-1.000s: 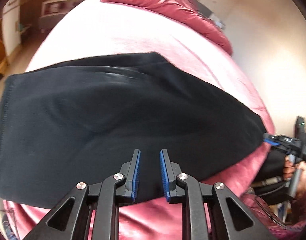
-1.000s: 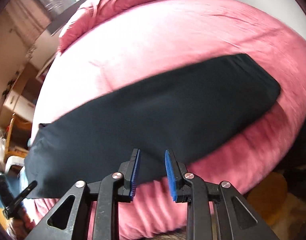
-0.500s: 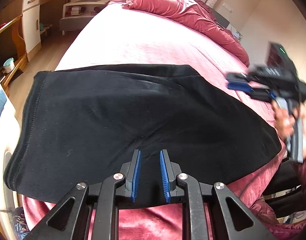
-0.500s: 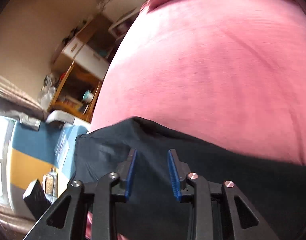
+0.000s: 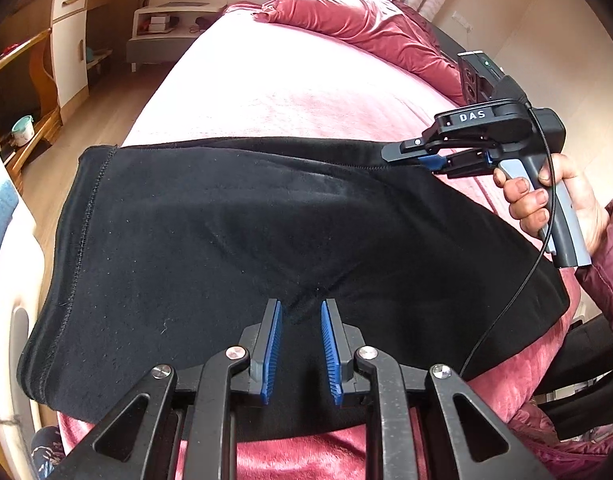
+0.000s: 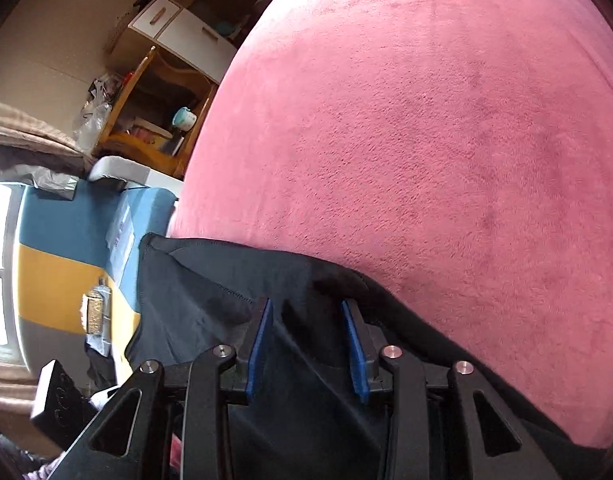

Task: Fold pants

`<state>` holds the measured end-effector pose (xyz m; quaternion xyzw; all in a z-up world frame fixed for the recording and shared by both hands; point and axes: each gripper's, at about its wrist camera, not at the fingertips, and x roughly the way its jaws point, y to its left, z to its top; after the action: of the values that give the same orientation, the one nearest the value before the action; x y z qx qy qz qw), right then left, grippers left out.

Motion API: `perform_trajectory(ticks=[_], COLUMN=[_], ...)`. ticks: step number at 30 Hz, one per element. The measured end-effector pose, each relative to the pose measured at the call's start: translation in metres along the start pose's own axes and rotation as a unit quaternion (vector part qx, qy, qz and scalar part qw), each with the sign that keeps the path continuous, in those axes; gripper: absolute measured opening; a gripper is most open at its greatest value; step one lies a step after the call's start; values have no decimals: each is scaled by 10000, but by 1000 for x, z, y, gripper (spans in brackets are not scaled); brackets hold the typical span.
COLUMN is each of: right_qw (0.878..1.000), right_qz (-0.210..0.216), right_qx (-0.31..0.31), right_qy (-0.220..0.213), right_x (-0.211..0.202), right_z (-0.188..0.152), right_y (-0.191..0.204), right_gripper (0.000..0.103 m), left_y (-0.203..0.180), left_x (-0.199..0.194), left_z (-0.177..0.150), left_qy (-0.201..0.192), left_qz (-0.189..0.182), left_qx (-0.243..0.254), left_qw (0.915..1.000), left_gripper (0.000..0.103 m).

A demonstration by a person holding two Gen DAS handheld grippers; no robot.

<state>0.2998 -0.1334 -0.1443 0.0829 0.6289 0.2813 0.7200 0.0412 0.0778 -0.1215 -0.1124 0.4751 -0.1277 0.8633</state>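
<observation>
Black pants (image 5: 266,248) lie across the middle of the frame on the pink bed (image 5: 290,92). Left gripper (image 5: 301,350), bottom centre, is parted over the fabric; right gripper (image 6: 306,354) straddles the pants' far edge, spread wide.

pants (image 5: 266,240) lay across bed (image 5: 286,80) | left claw (image 5: 301,350) at 6 o'clock edge | right claw (image 5: 410,156) at 2 o'clock edge

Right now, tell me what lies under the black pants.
The black pants lie flat on the pink bedspread, which shows beyond every edge. Whatever sits directly beneath the cloth is covered. The right gripper reaches their far edge; the left gripper hovers open above.
</observation>
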Motion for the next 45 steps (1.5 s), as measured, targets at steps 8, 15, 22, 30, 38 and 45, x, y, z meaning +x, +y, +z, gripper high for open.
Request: perform_trajectory(ticks=[8,15,22,30,38,45], right_qw=[9960,9962,9908,9904,9946,9953], right_qz=[-30,-542,-510,-308,-517,-562], right_qx=[3,99,157,-325,-295,-76], right_qy=[-894,-674,-1247,-1310,-846,-787], right_x=[-28,14,-37,-48,-6,6], right_z=[7,10,-7,-82,-147,-162], right_y=[6,6,20,61,64,56], right_gripper=[5,6,44,45,45,45], left_y=[13,18,83,173,178,160], left_x=[22,6,-63,-86,-65,-61], left_z=[-7,-4,9,-21,-40,-22], left_qy=[260,128,-459,-178,123,22], left_qz=[461,282,293,543,69,263], left_qx=[-405,-536,-1469,-2750,-3142,-2561], left_qw=[9978,9981,9877,9597,9493,9663], left_gripper=[20,23,32,39,40,5])
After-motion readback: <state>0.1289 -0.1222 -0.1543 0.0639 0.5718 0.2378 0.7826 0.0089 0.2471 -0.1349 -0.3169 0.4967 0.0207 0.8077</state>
